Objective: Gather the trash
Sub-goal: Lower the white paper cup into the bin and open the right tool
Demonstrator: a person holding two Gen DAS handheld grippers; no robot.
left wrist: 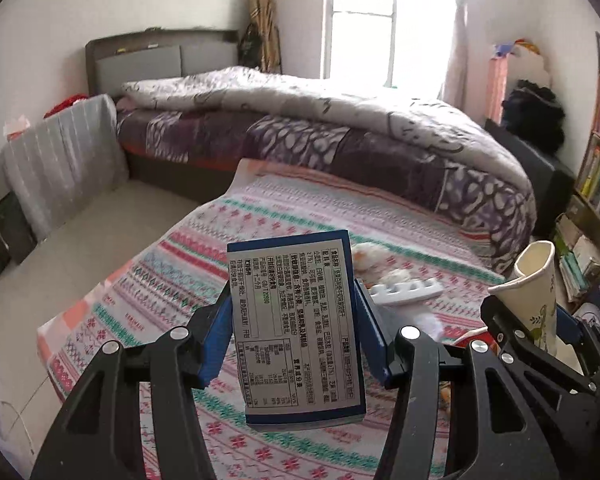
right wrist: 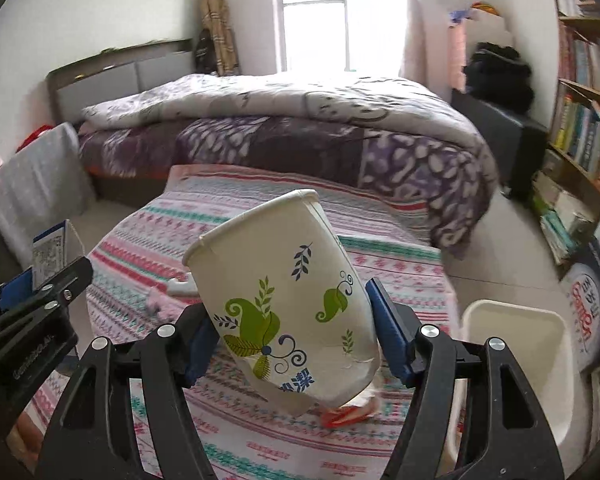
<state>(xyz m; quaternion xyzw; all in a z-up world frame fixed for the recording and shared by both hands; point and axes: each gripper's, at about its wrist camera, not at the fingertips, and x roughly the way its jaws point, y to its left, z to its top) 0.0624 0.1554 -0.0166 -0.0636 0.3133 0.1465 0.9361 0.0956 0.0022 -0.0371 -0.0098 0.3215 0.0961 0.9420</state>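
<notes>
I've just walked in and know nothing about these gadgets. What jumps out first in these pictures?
Two things held up over the patterned cloth: the left gripper clamps a blue box with a printed label, and the right gripper squeezes a crumpled paper cup with green leaves. A white bin waits at the right; behind lies a rumpled bed.

Desk [left wrist: 148,280], draped in a striped patterned cloth, is carrying: white toothed plastic piece [left wrist: 406,292]; fluffy white-and-orange scraps [left wrist: 370,258] just beside it; red wrapper [right wrist: 346,414] (partly hidden). Floor [left wrist: 100,216] is bearing a white bin [right wrist: 512,344].
</notes>
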